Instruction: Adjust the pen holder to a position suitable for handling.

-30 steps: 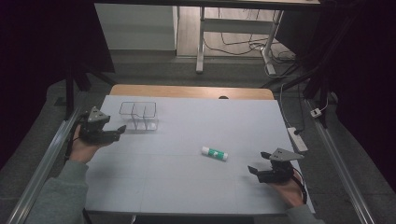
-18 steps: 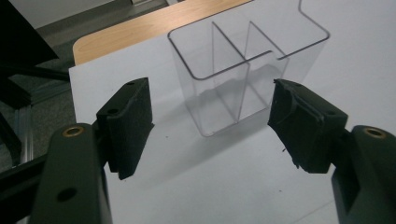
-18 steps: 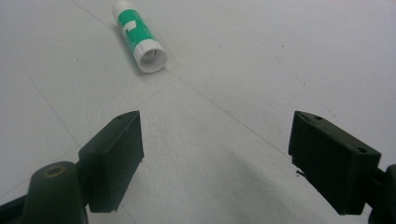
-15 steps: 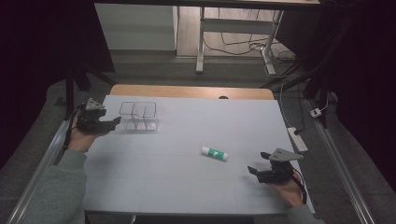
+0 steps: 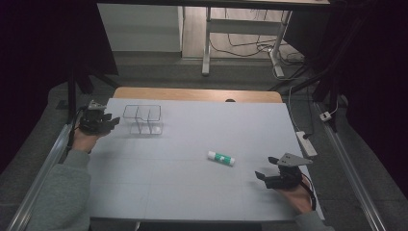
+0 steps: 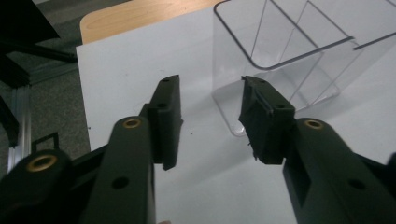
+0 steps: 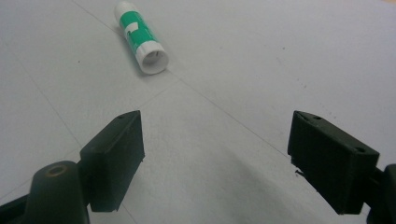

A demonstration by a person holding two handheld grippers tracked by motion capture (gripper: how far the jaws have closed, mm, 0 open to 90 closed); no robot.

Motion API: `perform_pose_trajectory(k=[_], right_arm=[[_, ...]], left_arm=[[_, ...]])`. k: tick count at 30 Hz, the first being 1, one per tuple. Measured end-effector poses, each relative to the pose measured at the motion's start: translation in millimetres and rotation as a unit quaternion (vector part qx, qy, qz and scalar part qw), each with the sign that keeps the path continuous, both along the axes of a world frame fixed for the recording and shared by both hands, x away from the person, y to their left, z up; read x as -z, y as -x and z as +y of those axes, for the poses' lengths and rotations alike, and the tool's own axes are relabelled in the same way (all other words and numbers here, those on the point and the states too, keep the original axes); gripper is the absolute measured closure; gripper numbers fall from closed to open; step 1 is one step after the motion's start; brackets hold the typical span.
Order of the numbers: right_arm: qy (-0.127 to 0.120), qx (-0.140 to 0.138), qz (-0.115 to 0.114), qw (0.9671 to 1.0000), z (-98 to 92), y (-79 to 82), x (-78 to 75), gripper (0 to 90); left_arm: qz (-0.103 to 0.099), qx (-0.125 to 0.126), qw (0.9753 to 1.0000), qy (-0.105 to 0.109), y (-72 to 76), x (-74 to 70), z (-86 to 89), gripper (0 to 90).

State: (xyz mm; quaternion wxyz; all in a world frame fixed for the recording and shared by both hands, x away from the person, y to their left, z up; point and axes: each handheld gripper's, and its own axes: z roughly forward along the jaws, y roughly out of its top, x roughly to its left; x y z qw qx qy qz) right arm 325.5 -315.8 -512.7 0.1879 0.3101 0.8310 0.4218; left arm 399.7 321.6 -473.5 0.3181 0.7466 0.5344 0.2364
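We've got the left gripper (image 5: pixel 111 120) right beside the clear divided box (image 5: pixel 142 119), jaws parted and empty, just short of its near wall. Well away from the box lies the green-and-white glue stick (image 5: pixel 221 158), with the right gripper (image 5: pixel 260 173) near it, jaws spread wide, holding nothing.

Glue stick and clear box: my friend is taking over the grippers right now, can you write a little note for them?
Left gripper: open, holding nothing, right beside the near corner of the clear box at the table's far left.
Right gripper: open wide, holding nothing, low over the table at the near right, pointing toward the glue stick.
Glue stick: lying on its side mid-table, cap on, untouched.
Clear box: upright, two compartments, both look empty.
Done: nothing gripped yet.
Left, probably: pick up the glue stick and put it in the box.
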Motion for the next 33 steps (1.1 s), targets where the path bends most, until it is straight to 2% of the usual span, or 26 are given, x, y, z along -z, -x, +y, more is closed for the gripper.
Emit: perform_pose_trajectory(k=[4,7,8,9,12,19,33], right_arm=[[0.000,0.002,0.000,1.0000,-0.6,-0.1,-0.1,18.2],[0.002,0.002,0.002,1.0000,-0.4,0.0,0.2,18.2],[0.002,0.002,0.002,1.0000,-0.4,0.0,0.2,18.2],[0.001,0.002,0.002,1.0000,-0.4,-0.1,0.3,18.4],[-0.001,0.001,0.003,1.0000,-0.5,-0.4,0.6,18.8],[-0.003,0.005,0.002,1.0000,-1.1,-0.8,0.4,18.8],[0.002,0.004,0.005,1.0000,-1.4,-1.1,1.3,19.6]], left_arm=[[0.005,0.000,1.0000,-0.001,-5.2,5.1,1.5,66.6],[0.012,-0.002,0.9999,-0.008,-10.2,10.4,2.9,77.4],[0.016,-0.003,0.9998,-0.008,-11.8,12.0,3.6,77.4],[0.020,-0.002,0.9998,-0.007,-13.3,13.5,4.4,84.5],[0.025,0.003,0.9997,-0.002,-16.5,17.0,5.8,88.9],[0.023,0.017,0.9996,0.009,-23.8,19.3,1.3,89.0],[0.030,0.025,0.9990,0.023,-36.1,30.5,-7.6,88.9]])
